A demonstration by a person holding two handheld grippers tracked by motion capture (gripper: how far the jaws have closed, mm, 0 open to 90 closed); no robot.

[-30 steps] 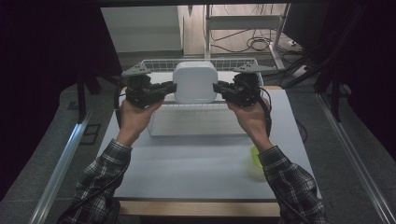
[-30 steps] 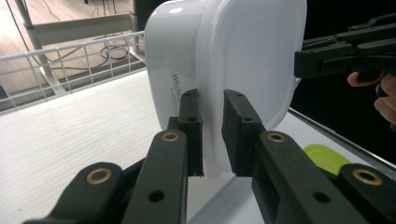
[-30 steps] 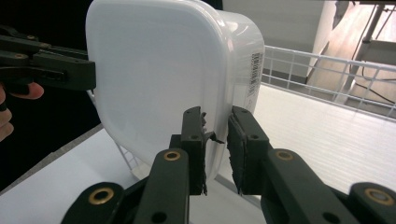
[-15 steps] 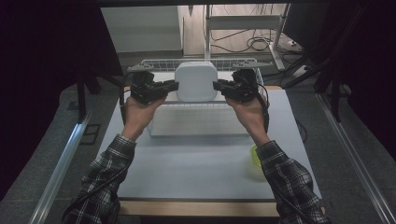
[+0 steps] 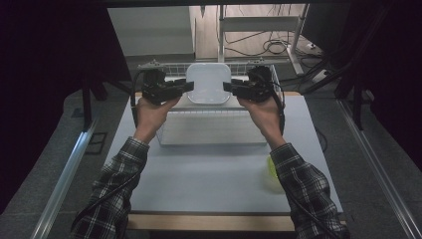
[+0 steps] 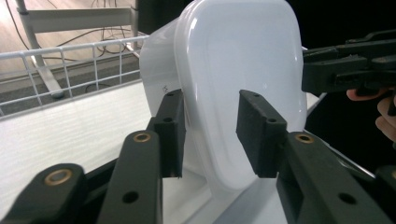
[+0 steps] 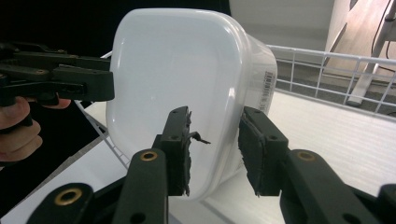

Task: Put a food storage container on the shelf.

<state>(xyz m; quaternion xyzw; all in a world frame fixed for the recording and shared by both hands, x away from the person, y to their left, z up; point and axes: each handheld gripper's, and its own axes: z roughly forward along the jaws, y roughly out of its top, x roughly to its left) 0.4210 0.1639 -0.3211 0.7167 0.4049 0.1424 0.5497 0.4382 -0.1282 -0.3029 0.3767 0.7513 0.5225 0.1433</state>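
The left gripper [image 5: 188,86] and the right gripper [image 5: 227,87] stand at opposite sides of a white plastic container [image 5: 208,82], which is raised above a white wire basket [image 5: 211,127] at the far middle of the table [image 5: 209,174]. In the left gripper view, the left gripper's jaws straddle the container's rim with a gap between pad and plastic on both sides; whether they actually press on it cannot be told. In the right gripper view, the right gripper's jaws likewise bracket the opposite rim, partly parted, contact unclear. The container is tipped, its broad flat face turned towards the near side. The table surface is pale grey with a light wooden near edge. A yellow-green object [image 5: 271,169] lies near the right forearm, partly hidden by the plaid sleeve [image 5: 303,189]. Beyond the table, a grey floor, a white metal frame [image 5: 259,22] and loose black cables [image 5: 276,46] are seen; dark surroundings flank both sides.
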